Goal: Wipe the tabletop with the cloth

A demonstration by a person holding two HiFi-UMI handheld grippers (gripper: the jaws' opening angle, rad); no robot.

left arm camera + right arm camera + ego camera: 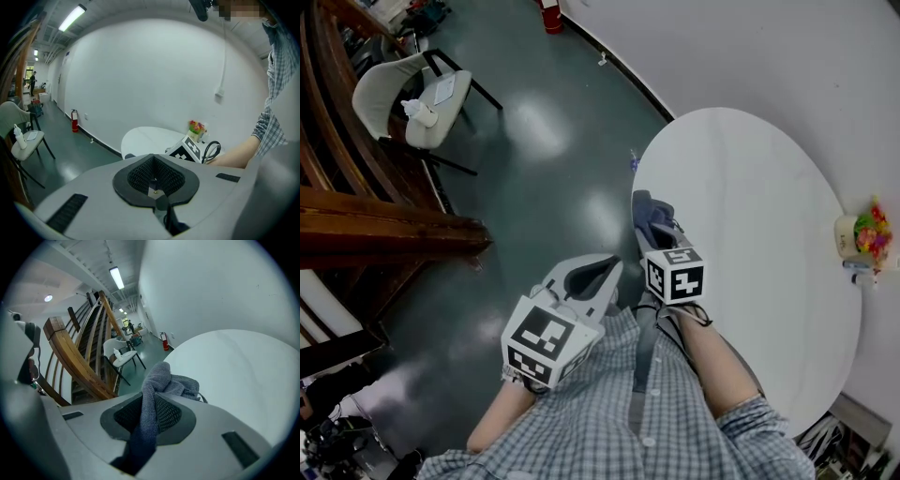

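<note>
Checked shirt (pixel 609 422) fills the near edge, above my two grippers. My right gripper (pixel 656 230) pinches a bunched grey cloth (pixel 648 212) at the near left edge of the round white table (pixel 750 206). My left gripper (pixel 600 270) hangs off the table to the left, jaws pressed together on nothing. I judge the cloth soft, light and floppy, so a gathered fold gives the surest hold.

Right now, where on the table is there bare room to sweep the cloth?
Nearly the whole table is bare, from the cloth in the right gripper at its left edge across the middle. Only the right rim is crowded: a flower pot with small bits beside it.
</note>
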